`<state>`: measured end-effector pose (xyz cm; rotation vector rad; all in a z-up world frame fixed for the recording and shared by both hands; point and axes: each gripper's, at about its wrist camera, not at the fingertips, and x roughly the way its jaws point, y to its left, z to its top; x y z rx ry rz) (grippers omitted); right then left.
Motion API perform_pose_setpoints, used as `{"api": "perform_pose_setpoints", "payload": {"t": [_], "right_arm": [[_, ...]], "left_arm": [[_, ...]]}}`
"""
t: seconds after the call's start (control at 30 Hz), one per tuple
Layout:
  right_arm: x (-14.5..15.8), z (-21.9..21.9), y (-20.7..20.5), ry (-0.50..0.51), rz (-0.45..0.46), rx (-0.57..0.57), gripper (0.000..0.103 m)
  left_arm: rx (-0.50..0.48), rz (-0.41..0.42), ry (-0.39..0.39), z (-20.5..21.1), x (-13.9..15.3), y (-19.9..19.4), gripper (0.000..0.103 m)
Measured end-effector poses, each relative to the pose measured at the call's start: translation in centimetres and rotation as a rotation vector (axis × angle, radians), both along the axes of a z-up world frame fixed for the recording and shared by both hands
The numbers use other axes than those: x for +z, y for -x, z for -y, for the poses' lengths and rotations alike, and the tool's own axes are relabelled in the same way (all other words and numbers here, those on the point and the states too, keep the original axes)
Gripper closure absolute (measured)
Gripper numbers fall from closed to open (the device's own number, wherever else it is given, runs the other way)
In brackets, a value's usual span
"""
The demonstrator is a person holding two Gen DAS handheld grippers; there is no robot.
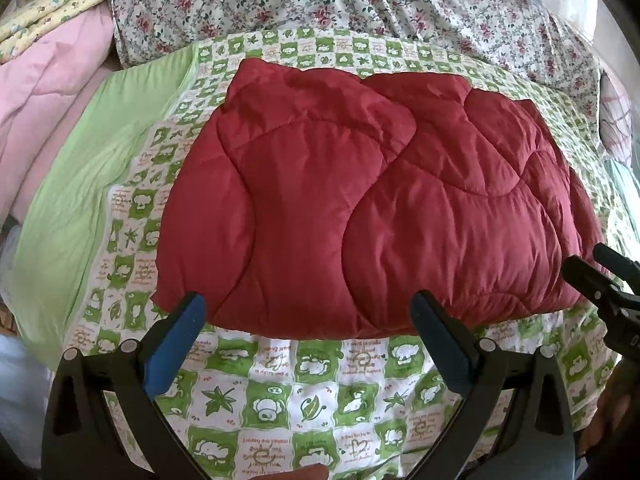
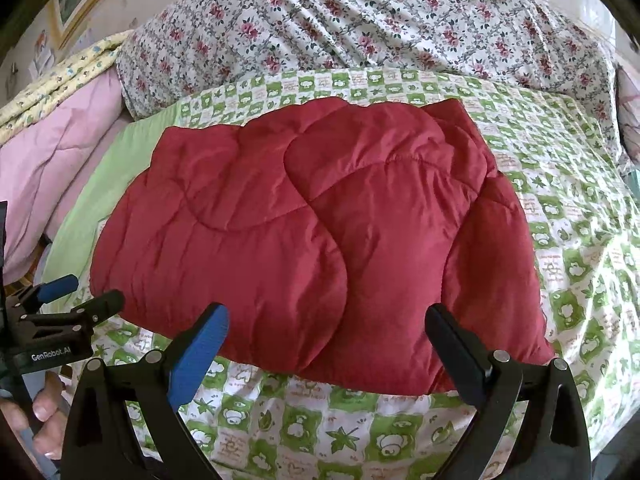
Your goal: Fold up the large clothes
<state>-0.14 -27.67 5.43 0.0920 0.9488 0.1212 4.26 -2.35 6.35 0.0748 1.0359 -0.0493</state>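
One red quilted garment point(image 1: 360, 200), folded into a puffy bundle, lies on one green-and-white checked sheet point(image 1: 280, 396) spread over the bed. Two grippers are in view, both empty. The left gripper point(image 1: 308, 312) has its fingers spread wide, its tips at the garment's near hem, which sits at 12 o'clock from it. The right gripper point(image 2: 328, 324) is likewise spread wide, with the same hem at its 12 o'clock, just past the fingertips. In the left wrist view the right gripper shows at 3 o'clock; in the right wrist view the left one shows at 9 o'clock. Bare sheet runs along the near edge and on the right side. A floral bedcover point(image 2: 360, 32) bounds the far side at 12 o'clock, and a pink quilt point(image 1: 44, 112) is piled at 10 o'clock.
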Motion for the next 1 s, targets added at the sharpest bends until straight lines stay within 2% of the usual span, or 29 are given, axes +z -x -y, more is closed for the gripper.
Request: {"api": "perform_pose_setpoints", "payload": {"t": [1.0], "right_arm": [[0.29, -0.59, 0.54, -0.004, 0.006, 0.002, 0.003]], "left_arm": [[-0.011, 0.008, 0.000, 0.44, 0.43, 0.56, 0.001]]}}
